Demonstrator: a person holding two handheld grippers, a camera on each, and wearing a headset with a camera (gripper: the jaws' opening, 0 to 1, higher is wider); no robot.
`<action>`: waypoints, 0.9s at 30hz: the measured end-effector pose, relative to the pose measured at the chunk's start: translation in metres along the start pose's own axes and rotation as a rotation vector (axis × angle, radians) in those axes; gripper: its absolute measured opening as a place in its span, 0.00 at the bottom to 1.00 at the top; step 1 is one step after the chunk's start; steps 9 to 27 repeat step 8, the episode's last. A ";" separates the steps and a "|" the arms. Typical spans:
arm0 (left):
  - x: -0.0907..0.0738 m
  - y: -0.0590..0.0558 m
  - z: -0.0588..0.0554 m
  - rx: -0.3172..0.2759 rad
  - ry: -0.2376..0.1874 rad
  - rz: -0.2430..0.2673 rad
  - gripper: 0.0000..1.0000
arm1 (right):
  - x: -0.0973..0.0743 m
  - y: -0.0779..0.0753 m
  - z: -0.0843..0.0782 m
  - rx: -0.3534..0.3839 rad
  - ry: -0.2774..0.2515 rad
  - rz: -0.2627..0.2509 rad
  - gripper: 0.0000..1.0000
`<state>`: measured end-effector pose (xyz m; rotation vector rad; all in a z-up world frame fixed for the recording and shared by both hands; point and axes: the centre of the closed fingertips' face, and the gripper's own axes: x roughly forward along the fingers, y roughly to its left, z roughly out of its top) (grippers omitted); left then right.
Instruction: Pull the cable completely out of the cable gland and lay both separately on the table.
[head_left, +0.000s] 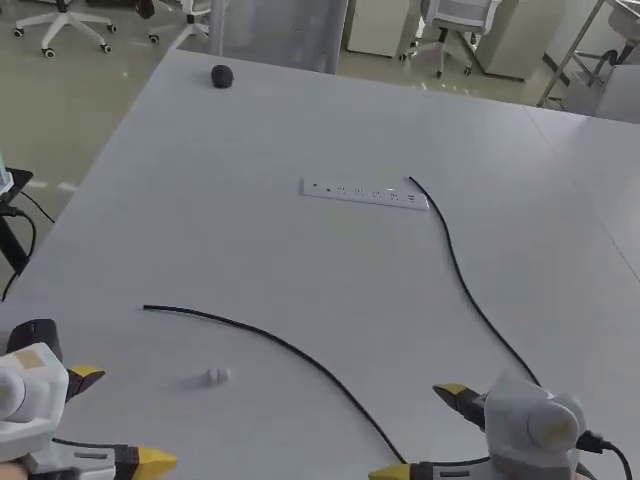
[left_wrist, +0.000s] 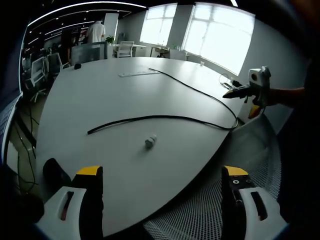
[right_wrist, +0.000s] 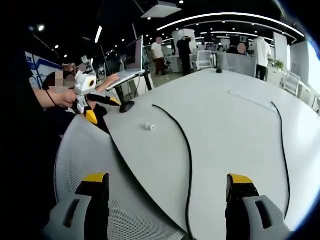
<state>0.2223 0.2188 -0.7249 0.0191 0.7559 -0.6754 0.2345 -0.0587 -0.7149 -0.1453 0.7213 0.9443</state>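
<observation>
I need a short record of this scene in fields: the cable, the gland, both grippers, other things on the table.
cable: black, lying on the table
cable gland: white, apart from the cable
left gripper: open, empty
right gripper: open, empty
other: power strip with its cord; dark object at far edge

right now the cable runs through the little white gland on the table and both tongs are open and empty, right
Not quite. The cable does not run through the white gland: the gland lies on the table apart from it, as the head view shows. The left tongs and right tongs are open and empty.
</observation>
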 end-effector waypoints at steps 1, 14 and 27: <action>0.000 0.000 0.000 -0.002 -0.002 0.000 0.99 | 0.000 0.001 0.001 -0.003 -0.002 0.002 0.99; 0.002 -0.002 -0.002 -0.004 0.008 -0.017 0.99 | 0.000 0.003 0.003 0.014 -0.012 0.006 0.99; 0.002 -0.002 -0.002 -0.004 0.008 -0.017 0.99 | 0.000 0.003 0.003 0.014 -0.012 0.006 0.99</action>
